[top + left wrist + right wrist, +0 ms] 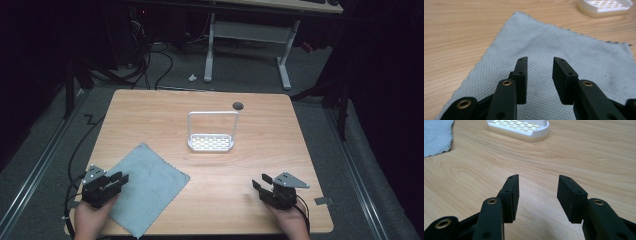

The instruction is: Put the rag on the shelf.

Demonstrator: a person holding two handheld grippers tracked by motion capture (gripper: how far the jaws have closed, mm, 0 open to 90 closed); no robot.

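Wooden table (280, 150), grey cloth (147, 185), white rack (211, 142), dark room

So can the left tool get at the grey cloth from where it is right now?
Probably yes. The left tool sits over the near left edge of the grey cloth with its jaws open and nothing between them. The cloth lies flat on the table, and nothing rests on it.

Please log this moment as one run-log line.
left tool: open, over flat grey woven cloth | right tool: open, above bare wooden table
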